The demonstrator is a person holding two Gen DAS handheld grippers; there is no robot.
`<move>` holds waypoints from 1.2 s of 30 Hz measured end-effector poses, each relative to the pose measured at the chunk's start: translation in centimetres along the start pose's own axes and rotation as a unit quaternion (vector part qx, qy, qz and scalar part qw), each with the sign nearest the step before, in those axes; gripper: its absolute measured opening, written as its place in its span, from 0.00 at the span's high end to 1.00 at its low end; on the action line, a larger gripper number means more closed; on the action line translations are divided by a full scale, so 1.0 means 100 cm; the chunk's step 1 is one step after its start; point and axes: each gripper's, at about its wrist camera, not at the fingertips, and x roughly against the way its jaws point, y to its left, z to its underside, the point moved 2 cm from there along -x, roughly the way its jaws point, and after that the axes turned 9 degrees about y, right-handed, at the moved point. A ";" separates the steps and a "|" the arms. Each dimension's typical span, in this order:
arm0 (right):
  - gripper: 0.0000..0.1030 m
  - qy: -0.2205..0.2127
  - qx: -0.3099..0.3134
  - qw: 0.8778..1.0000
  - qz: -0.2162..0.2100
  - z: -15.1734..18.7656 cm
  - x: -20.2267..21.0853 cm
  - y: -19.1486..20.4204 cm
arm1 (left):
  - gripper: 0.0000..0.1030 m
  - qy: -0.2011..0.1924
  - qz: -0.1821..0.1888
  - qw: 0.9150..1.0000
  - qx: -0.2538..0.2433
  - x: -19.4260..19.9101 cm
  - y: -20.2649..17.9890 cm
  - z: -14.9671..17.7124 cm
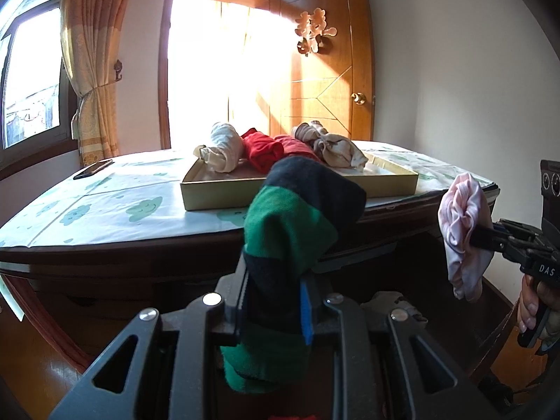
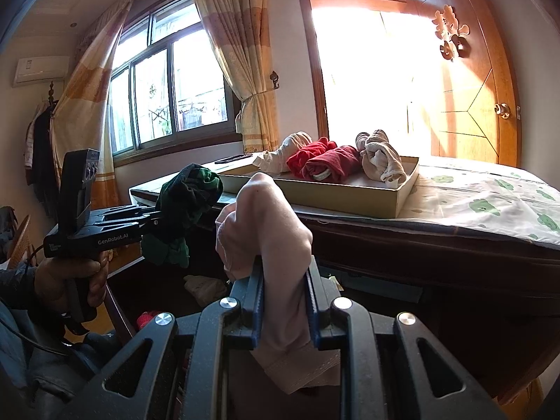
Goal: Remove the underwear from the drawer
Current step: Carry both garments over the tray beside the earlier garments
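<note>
Ahead of both tongs lay the shallow gold cardboard tray (image 1: pixel 217 194) on the surface. The left tongs (image 1: pixel 273 290) clamped soft green-and-navy striped underwear (image 1: pixel 290 231); the right tongs (image 2: pixel 283 280) clamped limp pale-pink underwear (image 2: pixel 266 220), light, best gripped mid-bunch.

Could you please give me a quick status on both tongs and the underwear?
Left tongs shut on green-navy underwear. Right tongs shut on pink underwear. Tray ahead holds four rolled pieces; path unobstructed.
</note>
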 end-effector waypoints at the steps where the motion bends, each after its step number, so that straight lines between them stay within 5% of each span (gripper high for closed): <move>1: 0.78 -0.003 -0.001 1.000 0.000 0.000 0.001 -0.001 | 0.79 -0.001 0.002 1.000 -0.001 0.001 -0.001 0.000; 36: 0.78 -0.053 -0.052 0.997 -0.038 -0.010 0.016 -0.013 | 0.79 -0.016 0.015 1.000 -0.014 0.006 -0.012 -0.012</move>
